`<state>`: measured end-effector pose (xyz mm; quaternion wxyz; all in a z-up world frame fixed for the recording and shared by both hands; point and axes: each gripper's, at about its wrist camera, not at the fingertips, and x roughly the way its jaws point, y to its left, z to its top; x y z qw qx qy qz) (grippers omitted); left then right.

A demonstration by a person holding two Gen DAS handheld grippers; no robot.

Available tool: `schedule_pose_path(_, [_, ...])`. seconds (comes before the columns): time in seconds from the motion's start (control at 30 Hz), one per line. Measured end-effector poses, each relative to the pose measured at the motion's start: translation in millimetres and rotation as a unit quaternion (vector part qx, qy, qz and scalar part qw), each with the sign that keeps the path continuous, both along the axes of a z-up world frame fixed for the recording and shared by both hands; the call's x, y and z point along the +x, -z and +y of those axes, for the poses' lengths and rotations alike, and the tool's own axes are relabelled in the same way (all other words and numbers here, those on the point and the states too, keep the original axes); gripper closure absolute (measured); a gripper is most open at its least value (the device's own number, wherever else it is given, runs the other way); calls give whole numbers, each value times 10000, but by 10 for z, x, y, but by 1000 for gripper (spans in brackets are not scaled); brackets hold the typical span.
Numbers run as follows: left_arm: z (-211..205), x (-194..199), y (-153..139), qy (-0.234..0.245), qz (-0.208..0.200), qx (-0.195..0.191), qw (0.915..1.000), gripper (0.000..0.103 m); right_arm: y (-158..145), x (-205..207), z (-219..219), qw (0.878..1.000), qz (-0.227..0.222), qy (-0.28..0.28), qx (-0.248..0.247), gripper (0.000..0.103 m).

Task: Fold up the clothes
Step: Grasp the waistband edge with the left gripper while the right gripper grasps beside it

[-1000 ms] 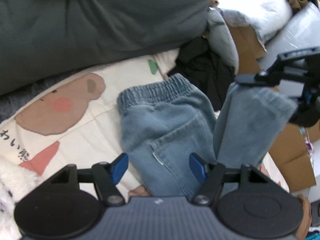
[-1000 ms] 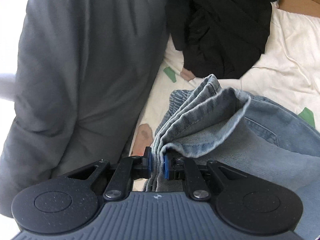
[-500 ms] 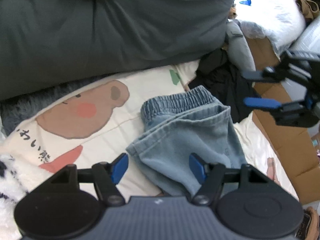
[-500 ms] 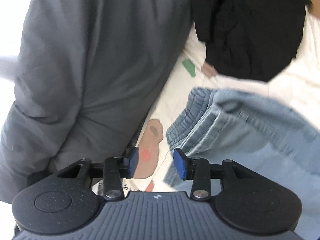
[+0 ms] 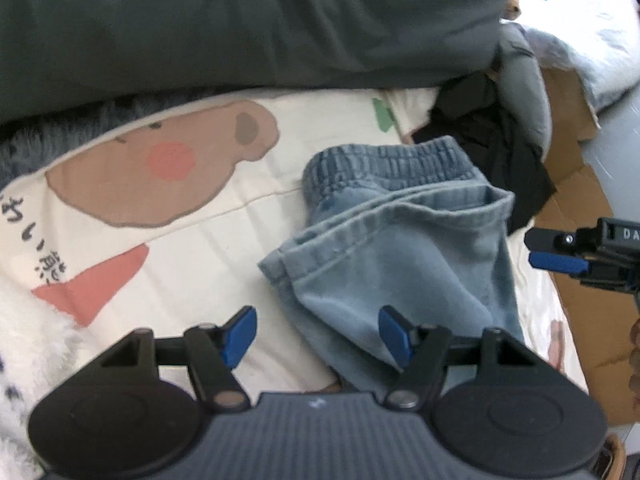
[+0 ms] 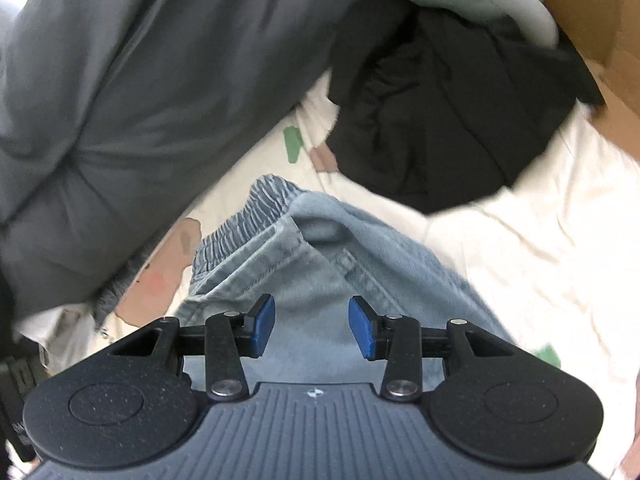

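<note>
At two o'clock in my left view, the right tool (image 5: 560,252) hangs spread, gripping nothing. Only there I see the bear print (image 5: 160,168). My left tool (image 5: 318,334) gapes over the folded jeans (image 5: 400,256).

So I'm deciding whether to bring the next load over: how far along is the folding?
Done: the jeans lie folded over on the bear-print sheet, leg hems laid up near the waistband. In hand: nothing; the left tool and right tool are both open over the denim. Left: the jeans may take another fold, and the black garment lies crumpled beyond them, unfolded.
</note>
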<state>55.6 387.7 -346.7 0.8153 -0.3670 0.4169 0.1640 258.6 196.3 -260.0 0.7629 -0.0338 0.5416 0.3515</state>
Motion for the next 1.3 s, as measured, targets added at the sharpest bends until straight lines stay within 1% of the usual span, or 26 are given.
schedule_pose_path(0.13, [46, 38, 79, -139, -129, -114, 9998, 33, 67, 35, 210, 9979, -425, -483, -115, 55])
schedule_pose_path(0.23, [79, 77, 142, -217, -216, -217, 9993, 33, 110, 55, 368, 9931, -713, -892, -247, 55])
schedule_pose_path(0.3, [101, 103, 183, -269, -274, -285, 9989, 34, 176, 85, 442, 9908, -755, -1087, -298, 55])
schedule_pose_path(0.33, [112, 116, 204, -295, -303, -320, 9986, 37, 212, 101, 476, 9896, -765, -1179, -321, 55])
schedule_pose_path(0.37, [120, 121, 212, -344, -323, -335, 9983, 43, 244, 112, 505, 9885, -777, -1255, -330, 55])
schedule_pose_path(0.4, [125, 121, 212, -406, -336, -338, 9980, 44, 272, 116, 529, 9874, -787, -1332, -326, 55])
schedule_pose_path(0.47, [136, 116, 216, -540, -350, -365, 9973, 53, 320, 112, 582, 9848, -825, -1493, -338, 55])
schedule_pose_path(0.5, [137, 106, 216, -597, -362, -377, 9968, 53, 340, 101, 613, 9831, -861, -1577, -366, 57])
schedule_pose_path(0.53, [133, 94, 211, -642, -389, -373, 9965, 57, 347, 77, 642, 9809, -913, -1676, -381, 58])
schedule_pose_path(0.57, [130, 82, 205, -687, -416, -370, 9961, 61, 350, 48, 670, 9785, -971, -1780, -392, 67])
schedule_pose_path(0.6, [123, 65, 191, -708, -437, -348, 9959, 63, 352, 19, 699, 9759, -1028, -1883, -403, 72])
schedule_pose_path(0.63, [113, 46, 172, -714, -453, -315, 9959, 68, 347, -4, 713, 9738, -1089, -1951, -424, 74])
schedule_pose_path(0.67, [104, 29, 145, -717, -460, -288, 9959, 72, 331, -20, 709, 9728, -1125, -1978, -431, 79])
schedule_pose_path(0.7, [99, 18, 112, -708, -477, -270, 9960, 76, 293, -28, 688, 9731, -1128, -1971, -399, 85])
schedule_pose_path(0.77, [74, 42, -10, -586, -584, -195, 9964, 81, 202, -41, 635, 9742, -1116, -1938, -314, 89])
schedule_pose_path(0.83, [42, 76, -144, -442, -704, -107, 9965, 83, 51, -95, 567, 9732, -1258, -1904, -279, 90])
schedule_pose_path(0.97, [-16, 158, -410, -166, -939, 56, 9954, 84, -273, -140, 414, 9727, -1541, -1711, -279, 92])
schedule_pose_path(1.03, [-10, 271, -453, -62, -987, 63, 9951, 84, -441, -106, 344, 9731, -1630, -1604, -279, 92])
schedule_pose_path(1.13, [8, 451, -486, 95, -1035, 57, 9946, 84, -647, 0, 282, 9696, -1813, -1606, -351, 92])
schedule_pose_path(1.2, [20, 572, -509, 200, -1067, 54, 9941, 85, -706, 107, 288, 9679, -1835, -1648, -476, 92])
schedule_pose_path(1.3, [50, 682, -508, 252, -1048, 49, 9942, 85, -683, 246, 352, 9650, -1789, -1781, -711, 92])
